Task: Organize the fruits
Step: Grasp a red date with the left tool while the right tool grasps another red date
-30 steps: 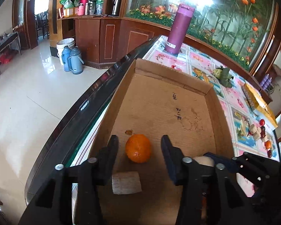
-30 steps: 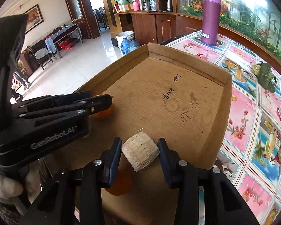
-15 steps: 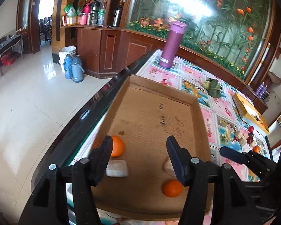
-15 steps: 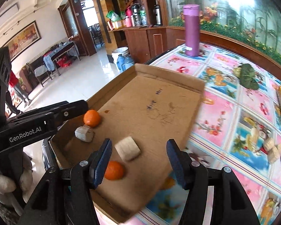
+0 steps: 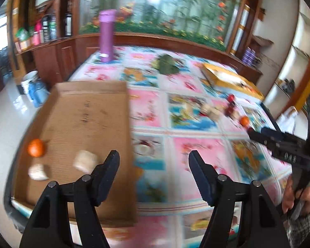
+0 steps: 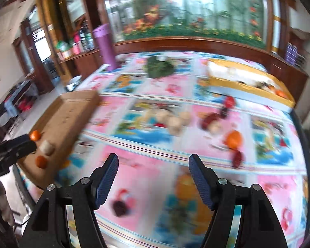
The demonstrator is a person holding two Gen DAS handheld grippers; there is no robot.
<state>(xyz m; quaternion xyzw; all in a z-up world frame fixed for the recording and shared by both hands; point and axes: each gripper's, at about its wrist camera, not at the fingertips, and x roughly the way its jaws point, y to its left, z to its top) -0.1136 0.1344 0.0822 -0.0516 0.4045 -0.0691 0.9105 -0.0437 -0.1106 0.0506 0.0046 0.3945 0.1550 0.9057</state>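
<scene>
A shallow cardboard tray [image 5: 86,111] lies at the table's left; it holds an orange [image 5: 36,144] and two pale netted fruits [image 5: 85,161]. In the right wrist view the tray [image 6: 72,111] shows a second orange [image 6: 41,162]. Loose fruit lies mid-table: pale fruits [image 6: 174,122], red ones [image 6: 208,119] and an orange [image 6: 234,138]. My left gripper [image 5: 154,161] is open and empty above the tablecloth, right of the tray. My right gripper [image 6: 153,162] is open and empty over the tablecloth, short of the loose fruit. Both views are blurred.
A purple flask [image 5: 107,35] stands at the far left of the table. A green leafy bundle [image 6: 159,67] and a yellow box [image 6: 248,82] lie at the back. The table's left edge drops to a tiled floor [image 5: 2,111].
Both grippers have pulled back from the tray and swung right over the tablecloth. The right gripper let go of the pale fruit, which now lies in the tray. Both jaws have opened wider.
</scene>
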